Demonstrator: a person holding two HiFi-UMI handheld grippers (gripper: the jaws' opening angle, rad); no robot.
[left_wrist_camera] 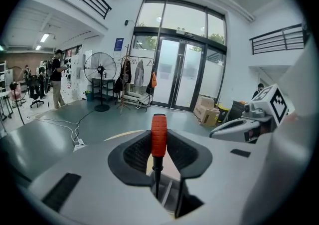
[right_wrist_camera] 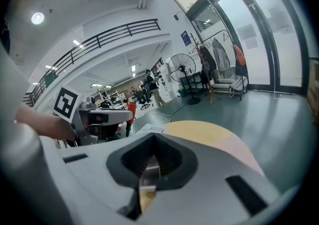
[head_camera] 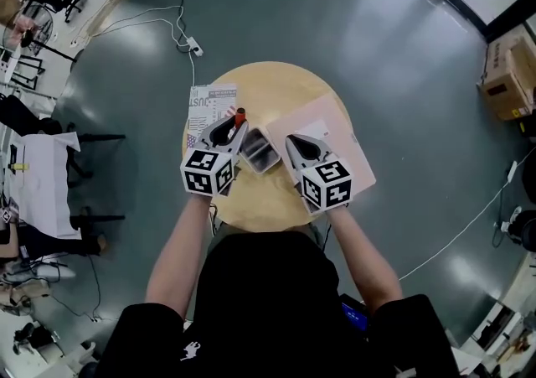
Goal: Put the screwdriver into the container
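Note:
The screwdriver [head_camera: 240, 115] has a red handle and a dark shaft. It stands upright in my left gripper [head_camera: 237, 126], which is shut on it, handle up, just left of the container [head_camera: 260, 152]. In the left gripper view the screwdriver [left_wrist_camera: 158, 136] sits between the pads, its shaft pointing down over the container. The container is a dark, shallow rectangular tray in the middle of the round wooden table [head_camera: 276, 87]. My right gripper [head_camera: 291, 142] is at the container's right edge, and its jaws [right_wrist_camera: 148, 166] look closed on a pale strip of the rim.
A pink mat [head_camera: 347, 146] lies under the right gripper on the table's right side. A printed paper [head_camera: 205, 104] sits at the table's left rim. A power strip with cables [head_camera: 195, 49] lies on the floor beyond, and cardboard boxes [head_camera: 505, 75] stand far right.

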